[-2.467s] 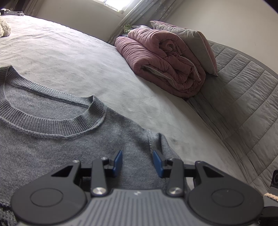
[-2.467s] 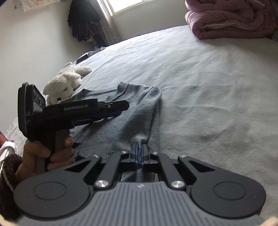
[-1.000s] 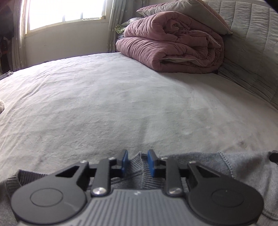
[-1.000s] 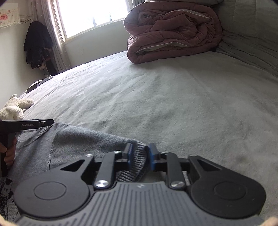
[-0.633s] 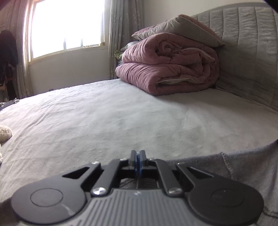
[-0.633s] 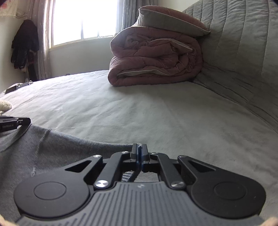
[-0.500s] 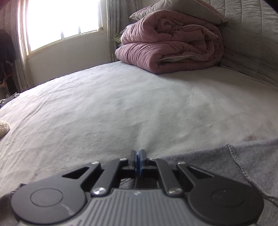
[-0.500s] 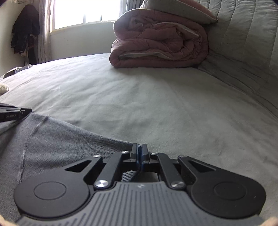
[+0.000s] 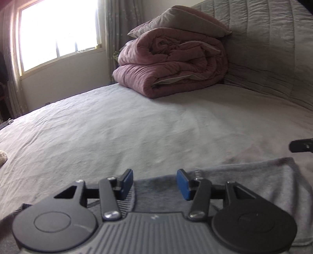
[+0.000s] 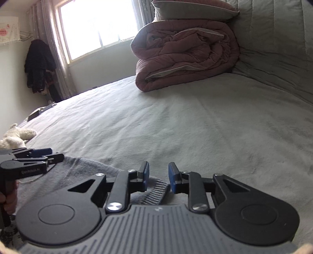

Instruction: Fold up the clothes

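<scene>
Both wrist views were set low over the bed (image 9: 137, 121), aimed toward the folded duvet (image 9: 172, 68) at the headboard; duvet (image 10: 185, 54) and window were shared.

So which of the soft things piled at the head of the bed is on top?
The grey pillow is on top. It lies flat across the folded pink duvet, which sits straight on the bed beneath it.

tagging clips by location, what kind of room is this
Most likely a bedroom: a wide bed under a grey sheet, a folded pink quilt with a pillow on top, and a grey padded headboard.
</scene>
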